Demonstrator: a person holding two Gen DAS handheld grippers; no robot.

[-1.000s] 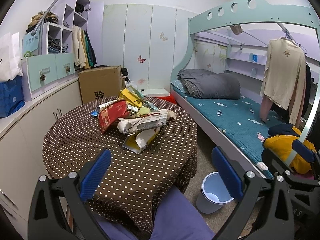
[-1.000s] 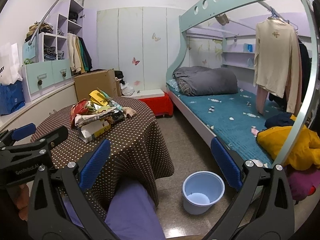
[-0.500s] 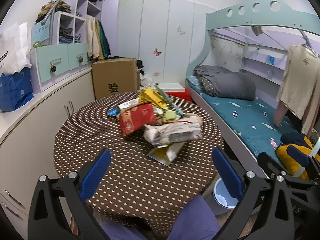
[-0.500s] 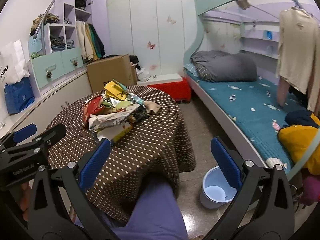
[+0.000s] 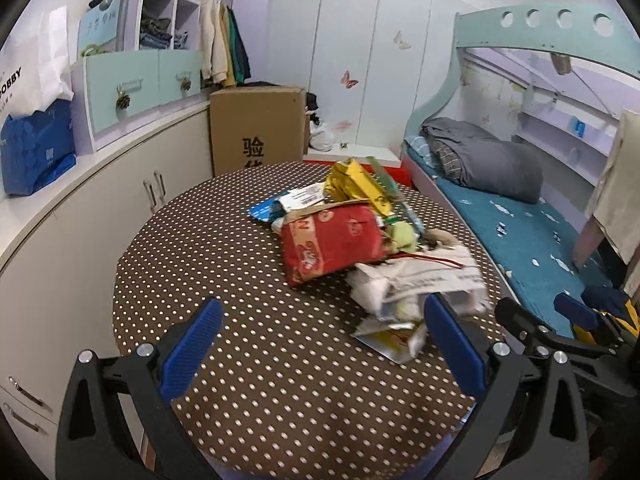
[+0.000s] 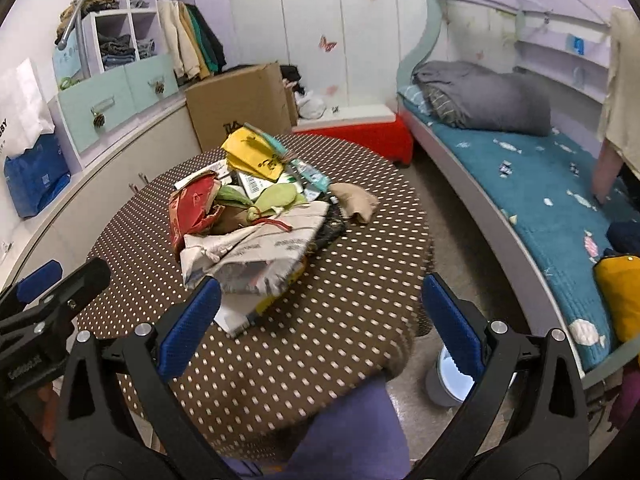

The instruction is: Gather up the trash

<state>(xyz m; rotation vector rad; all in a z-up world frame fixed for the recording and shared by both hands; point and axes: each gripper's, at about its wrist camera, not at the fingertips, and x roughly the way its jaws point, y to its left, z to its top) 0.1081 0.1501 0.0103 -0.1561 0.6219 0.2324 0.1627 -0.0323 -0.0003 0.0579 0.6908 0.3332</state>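
Observation:
A heap of trash lies on the round table with a brown dotted cloth [image 5: 240,272]: a red packet [image 5: 332,240], a yellow wrapper [image 5: 360,188], a crumpled white paper bag [image 5: 424,280], a blue-and-white pack [image 5: 288,202]. The heap shows in the right wrist view too, with the red packet [image 6: 192,208] and the white bag [image 6: 256,248]. My left gripper [image 5: 320,348] is open and empty, above the table's near side, short of the heap. My right gripper [image 6: 320,324] is open and empty, near the table's right front. A pale blue bin [image 6: 452,380] stands on the floor beside the table.
A cardboard box [image 5: 256,128] stands behind the table. White cabinets [image 5: 80,216] run along the left wall. A bunk bed with a teal mattress [image 5: 532,232] fills the right side. A red box [image 6: 360,136] sits by the bed's foot.
Both grippers have moved forward and up over the table, and the trash heap looms closer. The bin has slid out of the left view. Both jaws stay open.

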